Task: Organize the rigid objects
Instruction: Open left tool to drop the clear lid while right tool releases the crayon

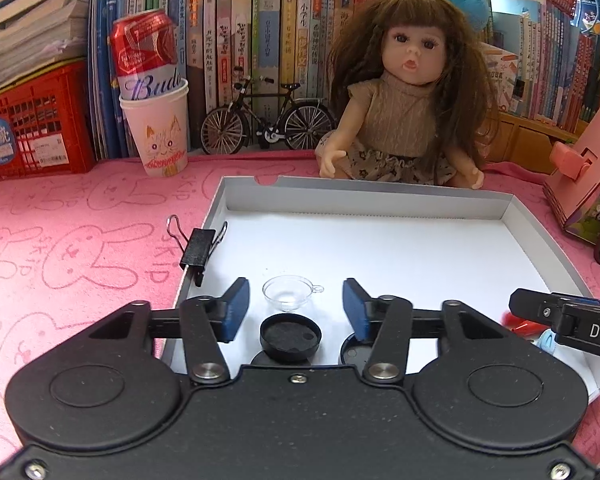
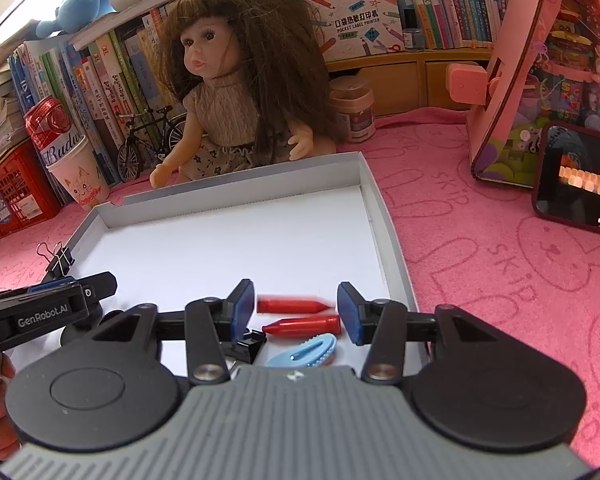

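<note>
- Hovering open and empty, left gripper [image 1: 296,308] frames a clear cup [image 1: 287,294]: light, brittle, slippery; pinch its rim.
- Right gripper [image 2: 296,312], open, straddles stiff red crayons [image 2: 296,306]; grip mid-barrel.

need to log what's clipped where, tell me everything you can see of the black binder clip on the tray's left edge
The black metal binder clip has two silver wire handles, both spread apart and pointing away from the camera. It is clamped on the left wall of the shallow white cardboard tray, jaw downward, leaning a little, one handle over the pink bunny-print cloth, the other over the tray floor. Neither gripper touches it.
</note>
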Demonstrator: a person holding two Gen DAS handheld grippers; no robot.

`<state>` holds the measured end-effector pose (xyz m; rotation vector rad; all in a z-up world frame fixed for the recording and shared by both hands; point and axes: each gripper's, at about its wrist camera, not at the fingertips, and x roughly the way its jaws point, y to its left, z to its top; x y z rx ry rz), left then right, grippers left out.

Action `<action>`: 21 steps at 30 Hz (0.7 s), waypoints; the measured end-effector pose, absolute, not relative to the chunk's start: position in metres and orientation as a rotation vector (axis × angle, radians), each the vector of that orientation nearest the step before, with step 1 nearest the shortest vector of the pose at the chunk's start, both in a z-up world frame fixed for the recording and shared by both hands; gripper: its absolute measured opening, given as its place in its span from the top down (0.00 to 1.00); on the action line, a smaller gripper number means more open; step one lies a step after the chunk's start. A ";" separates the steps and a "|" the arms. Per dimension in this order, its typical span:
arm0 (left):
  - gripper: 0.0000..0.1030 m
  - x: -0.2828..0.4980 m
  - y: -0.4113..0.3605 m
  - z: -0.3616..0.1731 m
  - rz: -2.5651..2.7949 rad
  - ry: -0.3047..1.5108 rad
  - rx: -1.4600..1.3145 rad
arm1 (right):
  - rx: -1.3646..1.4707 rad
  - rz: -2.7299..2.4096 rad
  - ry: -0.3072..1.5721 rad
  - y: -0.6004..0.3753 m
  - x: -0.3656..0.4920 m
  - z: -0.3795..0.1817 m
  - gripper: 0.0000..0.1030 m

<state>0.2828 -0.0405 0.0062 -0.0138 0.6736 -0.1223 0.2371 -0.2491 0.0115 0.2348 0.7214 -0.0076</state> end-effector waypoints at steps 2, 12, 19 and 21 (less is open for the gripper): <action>0.38 0.279 -0.040 0.009 -0.123 0.664 -0.019 | 0.233 -0.010 0.715 -0.249 0.235 0.013 0.34; 0.28 0.252 -0.039 0.022 -0.150 0.629 -0.021 | 0.214 0.011 0.665 -0.247 0.218 0.025 0.20; 0.26 0.219 -0.036 0.032 -0.177 0.587 -0.023 | 0.181 0.048 0.622 -0.240 0.197 0.035 0.18; 0.26 0.210 -0.036 0.035 -0.187 0.588 -0.025 | 0.168 0.059 0.605 -0.236 0.190 0.039 0.17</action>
